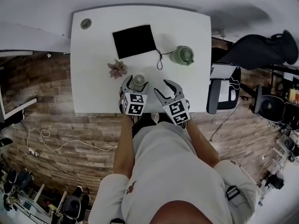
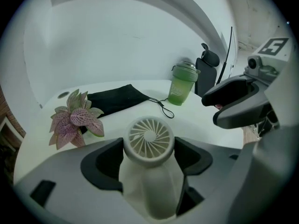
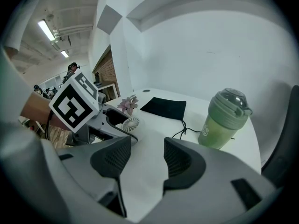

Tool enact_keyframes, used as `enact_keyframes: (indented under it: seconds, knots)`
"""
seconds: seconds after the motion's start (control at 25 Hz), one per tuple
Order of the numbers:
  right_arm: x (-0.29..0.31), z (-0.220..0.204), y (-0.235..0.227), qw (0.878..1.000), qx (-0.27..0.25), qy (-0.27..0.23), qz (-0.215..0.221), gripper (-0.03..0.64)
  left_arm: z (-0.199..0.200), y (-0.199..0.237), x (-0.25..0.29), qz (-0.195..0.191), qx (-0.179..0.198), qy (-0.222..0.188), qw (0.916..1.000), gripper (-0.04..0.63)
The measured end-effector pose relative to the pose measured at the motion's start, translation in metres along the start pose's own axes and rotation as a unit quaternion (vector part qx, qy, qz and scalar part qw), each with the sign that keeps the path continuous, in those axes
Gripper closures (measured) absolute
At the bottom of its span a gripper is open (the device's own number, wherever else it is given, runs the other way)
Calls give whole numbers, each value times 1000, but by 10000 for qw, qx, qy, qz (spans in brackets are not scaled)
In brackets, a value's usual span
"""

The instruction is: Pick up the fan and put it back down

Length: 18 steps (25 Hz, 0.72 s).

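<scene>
One-handed, held the white round-headed plastic fan [image 2: 150,141] clamped in the left gripper [image 2: 148,158] jaws at the near edge of the white surface [image 1: 98,55], beside the wide-jawed, empty right gripper [image 3: 145,155]; called for level, gentle lowering.

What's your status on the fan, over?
Left tongs shut on the fan. Right tongs open, empty, alongside. Pink-leaved plant close left of fan; green bottle and black pouch farther back.
</scene>
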State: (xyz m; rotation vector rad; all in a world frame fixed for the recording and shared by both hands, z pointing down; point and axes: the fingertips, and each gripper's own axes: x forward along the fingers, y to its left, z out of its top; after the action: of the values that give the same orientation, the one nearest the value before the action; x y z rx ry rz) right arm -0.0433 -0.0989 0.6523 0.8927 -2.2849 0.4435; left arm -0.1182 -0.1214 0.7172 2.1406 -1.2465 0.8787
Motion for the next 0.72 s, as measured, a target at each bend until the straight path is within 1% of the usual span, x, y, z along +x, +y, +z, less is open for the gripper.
enact_keyframes:
  seconds: [0.24,0.4,0.56,0.72]
  knots:
    - [0,0,-3,10000,0,-18,-36,393,-6,0,7,46,-33,45,10000,256]
    - [-4,5,-5,9999,-29,-94,-91,391,-3,0,5,96,-59,-45,9999,256]
    - [-12,15,-6,9995,-36,-256,-166,390,12,0,-11,161,21,-308,9994,255]
    - [-28,38,-10,9978,-62,-597,-298,391,40,2,-43,299,115,-810,9962,272]
